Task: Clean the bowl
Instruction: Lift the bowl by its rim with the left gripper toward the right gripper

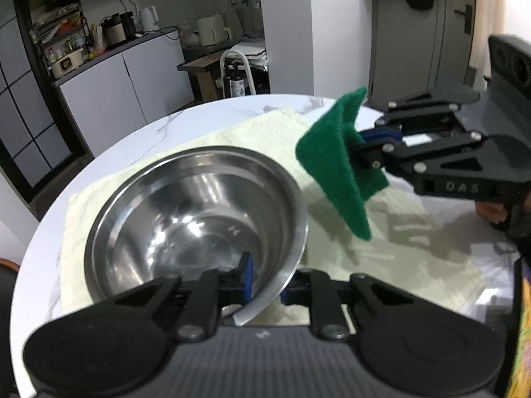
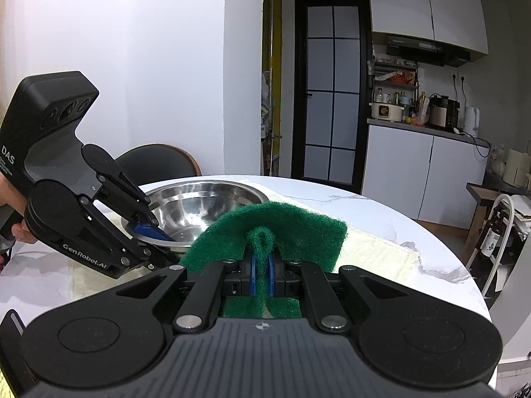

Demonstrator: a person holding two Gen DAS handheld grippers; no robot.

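A round white marble-veined tabletop (image 1: pixel 139 139) carries a pale yellow-green waffle-textured cloth (image 1: pixel 252 132) spread flat across its middle, and on that cloth, toward its near-left part in the left wrist view, stands a stainless steel bowl (image 1: pixel 199 179).

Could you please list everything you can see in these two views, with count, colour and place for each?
Bowl: one, shiny steel, upright on the cloth, its near rim between the left gripper's fingers.
Scouring pad: one, green, folded, pinched in the right gripper, held in the air beside the bowl.
Cloth: one, pale yellow, spread on the table under the bowl.
Table: one, round, white marble pattern.
Chair: one, dark, behind the table's far edge.
Kitchen counter: one, white cupboards, with appliances and bottles on top, in the background.
Door: one, black frame with glass panes.
Left gripper: one, black with blue pads, closed on the bowl's rim.
Right gripper: one, black with blue pads, closed on the pad.
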